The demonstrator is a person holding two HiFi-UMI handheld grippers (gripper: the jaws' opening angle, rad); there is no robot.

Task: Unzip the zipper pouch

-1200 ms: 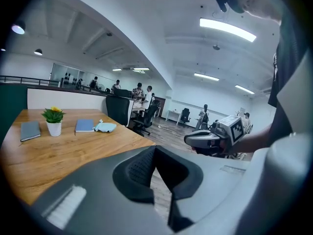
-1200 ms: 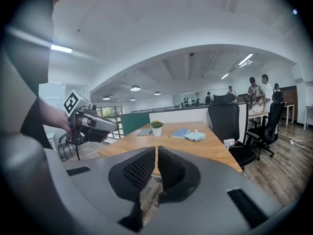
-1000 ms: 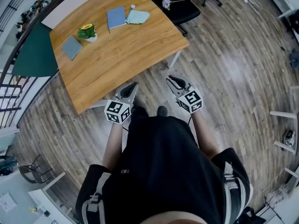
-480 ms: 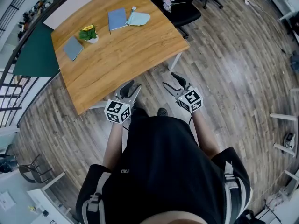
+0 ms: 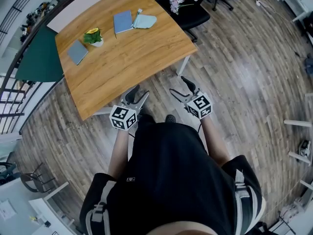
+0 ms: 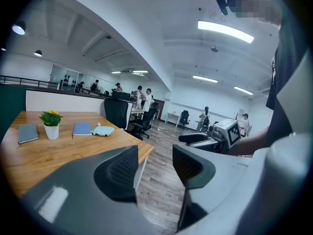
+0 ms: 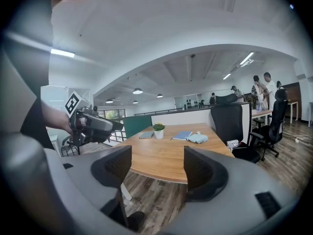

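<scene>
A pale blue-green zipper pouch lies at the far side of the wooden table, beside a blue notebook; the pouch shows in both gripper views too. My left gripper and right gripper are held over the floor in front of the table's near edge, far from the pouch. The jaws of both have just been opening; they stand wide apart with nothing between them.
A potted yellow-flowered plant and a grey notebook sit on the table's left part. A black office chair with items on its seat stands behind the table's right corner. People stand at desks in the background.
Both grippers' jaws have spread from nearly closed to wide apart. The hands have stayed where they were in front of the table.
</scene>
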